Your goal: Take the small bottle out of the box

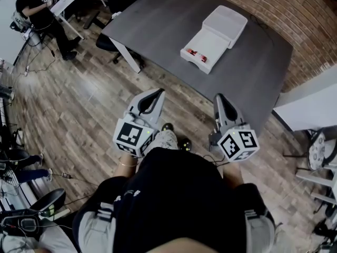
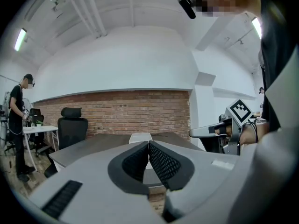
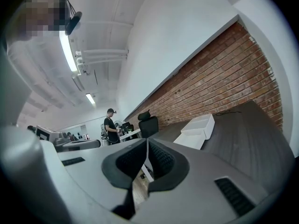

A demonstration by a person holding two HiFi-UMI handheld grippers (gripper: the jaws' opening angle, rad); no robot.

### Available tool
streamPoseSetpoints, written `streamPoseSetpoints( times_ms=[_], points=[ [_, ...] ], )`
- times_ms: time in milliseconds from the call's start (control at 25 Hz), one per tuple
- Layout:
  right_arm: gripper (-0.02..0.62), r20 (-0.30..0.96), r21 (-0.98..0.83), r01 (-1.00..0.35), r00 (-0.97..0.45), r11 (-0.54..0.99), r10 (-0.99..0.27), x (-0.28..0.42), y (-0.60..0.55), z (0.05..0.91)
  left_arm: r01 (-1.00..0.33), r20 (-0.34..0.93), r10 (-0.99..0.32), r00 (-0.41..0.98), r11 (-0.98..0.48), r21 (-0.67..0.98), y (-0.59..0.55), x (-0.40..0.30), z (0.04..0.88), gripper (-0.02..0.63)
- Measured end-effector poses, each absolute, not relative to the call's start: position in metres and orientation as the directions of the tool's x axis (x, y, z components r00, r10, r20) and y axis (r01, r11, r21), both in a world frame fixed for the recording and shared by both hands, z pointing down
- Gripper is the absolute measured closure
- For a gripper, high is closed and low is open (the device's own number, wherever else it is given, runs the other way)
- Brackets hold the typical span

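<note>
An open white box [image 1: 215, 38] lies on the dark grey table [image 1: 174, 20], its lid folded back toward the brick wall. Small red-and-white items [image 1: 197, 55], too small to tell apart, sit in the near half of the box. Both grippers hang over the wooden floor, short of the table's near edge and close to the person's body. My left gripper [image 1: 157, 92] is shut with nothing in it, jaws meeting at the tips [image 2: 148, 146]. My right gripper [image 1: 219, 97] is also shut and empty [image 3: 146, 146]. The box [image 3: 200, 127] shows ahead in the right gripper view.
A black office chair [image 1: 108, 41] stands at the table's left corner. A person [image 1: 31, 9] stands by a white desk at the far left. Another white table [image 1: 310, 107] is to the right. Cables and chair bases lie along the floor's left edge.
</note>
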State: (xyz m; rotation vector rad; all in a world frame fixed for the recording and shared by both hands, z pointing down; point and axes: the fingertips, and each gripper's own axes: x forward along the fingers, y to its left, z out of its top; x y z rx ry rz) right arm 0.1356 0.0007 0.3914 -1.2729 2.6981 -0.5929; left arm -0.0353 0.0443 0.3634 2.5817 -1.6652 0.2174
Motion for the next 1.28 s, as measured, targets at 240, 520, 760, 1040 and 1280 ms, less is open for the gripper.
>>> streamPoseSetpoints(
  times_ms=[240, 520, 760, 1040, 1280],
  points=[
    [0.581, 0.097, -0.373, -0.771, -0.585, 0.516, -0.805, 0.146, -0.028, 0.396, -0.886, 0.180, -0.871, 0.457, -0.464, 0.003, -0.003, -0.037, 0.383, 0.601],
    [0.580, 0.118, -0.365, -0.830, -0.490, 0.421, -0.864, 0.148, -0.084, 0.397, -0.818, 0.207, -0.806, 0.554, -0.573, -0.042, -0.088, -0.033, 0.396, 0.601],
    [0.578, 0.158, -0.362, -0.860, -0.437, 0.359, -0.886, 0.139, -0.139, 0.405, -0.780, 0.283, -0.756, 0.590, -0.624, -0.042, -0.161, -0.041, 0.420, 0.601],
    [0.566, 0.192, -0.358, -0.875, -0.410, 0.325, -0.892, 0.125, -0.196, 0.416, -0.689, 0.361, -0.650, 0.669, -0.724, -0.026, -0.233, -0.039, 0.444, 0.600],
    [0.540, 0.203, -0.378, -0.872, -0.404, 0.309, -0.892, 0.114, -0.217, 0.424, -0.600, 0.418, -0.545, 0.726, -0.800, -0.002, -0.273, -0.033, 0.468, 0.591]
  ],
)
